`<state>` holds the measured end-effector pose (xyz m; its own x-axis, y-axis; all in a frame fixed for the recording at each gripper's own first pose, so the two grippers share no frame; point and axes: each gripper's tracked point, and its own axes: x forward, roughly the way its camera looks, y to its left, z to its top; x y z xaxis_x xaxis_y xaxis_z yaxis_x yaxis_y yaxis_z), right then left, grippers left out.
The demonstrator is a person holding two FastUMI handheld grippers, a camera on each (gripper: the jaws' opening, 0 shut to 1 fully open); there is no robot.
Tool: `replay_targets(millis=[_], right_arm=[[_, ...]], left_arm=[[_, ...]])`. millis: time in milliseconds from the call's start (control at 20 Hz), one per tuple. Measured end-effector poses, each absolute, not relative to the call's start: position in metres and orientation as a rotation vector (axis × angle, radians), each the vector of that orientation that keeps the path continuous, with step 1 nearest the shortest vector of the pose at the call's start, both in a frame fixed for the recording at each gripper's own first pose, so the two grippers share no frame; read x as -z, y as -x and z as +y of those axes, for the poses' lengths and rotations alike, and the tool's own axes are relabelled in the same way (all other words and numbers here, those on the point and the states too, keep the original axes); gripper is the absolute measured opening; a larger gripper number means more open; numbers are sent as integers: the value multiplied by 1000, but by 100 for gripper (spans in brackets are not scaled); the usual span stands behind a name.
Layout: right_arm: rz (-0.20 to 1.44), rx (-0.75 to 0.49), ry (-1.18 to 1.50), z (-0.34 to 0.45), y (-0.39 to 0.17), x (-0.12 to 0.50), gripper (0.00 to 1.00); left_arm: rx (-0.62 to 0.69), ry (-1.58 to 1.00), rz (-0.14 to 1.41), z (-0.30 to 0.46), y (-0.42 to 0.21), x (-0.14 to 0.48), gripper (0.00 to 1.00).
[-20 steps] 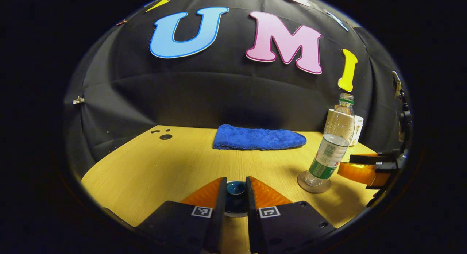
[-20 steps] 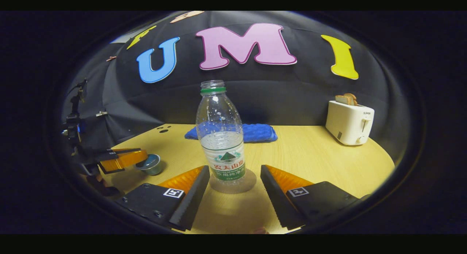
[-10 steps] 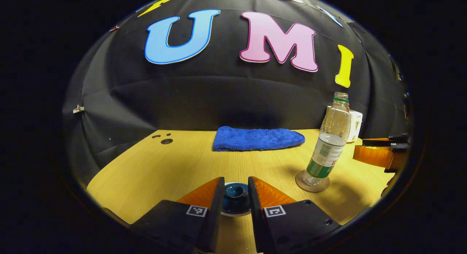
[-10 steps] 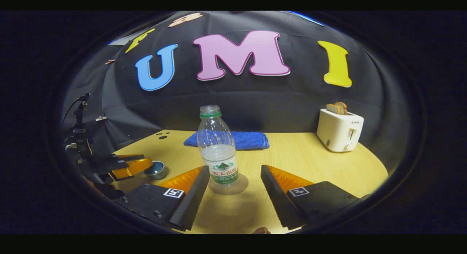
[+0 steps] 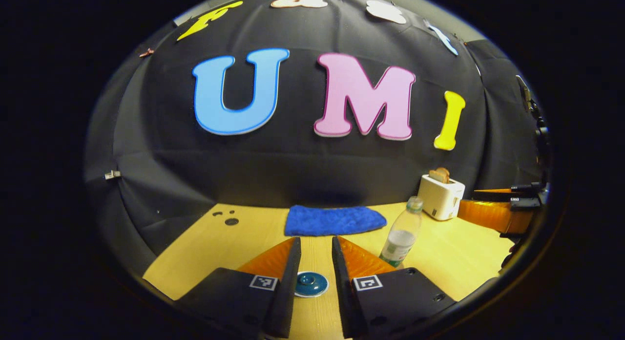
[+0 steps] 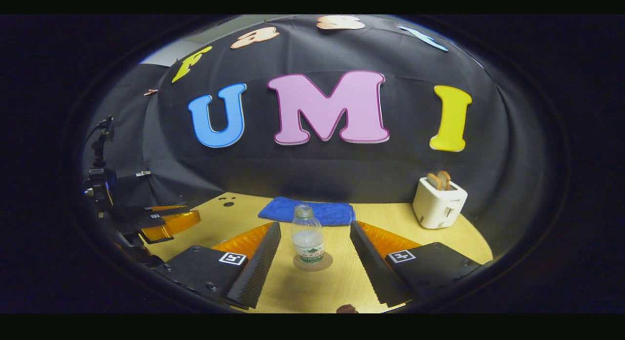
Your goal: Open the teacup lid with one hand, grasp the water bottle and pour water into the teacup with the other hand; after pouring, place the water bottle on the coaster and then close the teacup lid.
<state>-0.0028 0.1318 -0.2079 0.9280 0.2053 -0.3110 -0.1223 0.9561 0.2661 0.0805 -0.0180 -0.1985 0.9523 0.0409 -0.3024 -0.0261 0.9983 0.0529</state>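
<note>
Both my grippers have pulled up and back from the table point(image 6: 390, 218). The lid point(image 5: 311, 284) now sits on the teacup below the left gripper point(image 5: 315, 262), whose narrow jaws hold nothing. The right gripper point(image 6: 315, 254) has wide, empty jaws. I judge the task done. I count one water bottle point(image 6: 307, 237) on one coaster point(image 6: 313, 263), one blue cloth point(image 6: 312, 211), one toaster point(image 6: 438, 202).

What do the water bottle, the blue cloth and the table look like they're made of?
Water bottle: clear thin plastic, since the wall shows through its upper part; printed label band. Blue cloth: soft fuzzy fabric, probably microfibre or terry, matte and nubby. Table: light wood grain, smooth; could be laminate rather than solid wood.
</note>
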Motion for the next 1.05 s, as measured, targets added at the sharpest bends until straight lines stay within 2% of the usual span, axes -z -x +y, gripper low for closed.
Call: replay_targets(millis=[200, 350, 1050], right_arm=[[304, -165, -231, 130, 18, 159, 89], [290, -139, -231, 123, 29, 142, 88], [253, -81, -224, 118, 50, 113, 88]], left_arm=[[-20, -60, 258, -23, -64, 139, 42], [3, -70, 255, -27, -51, 121, 42], [55, -107, 232, -21, -35, 104, 42]])
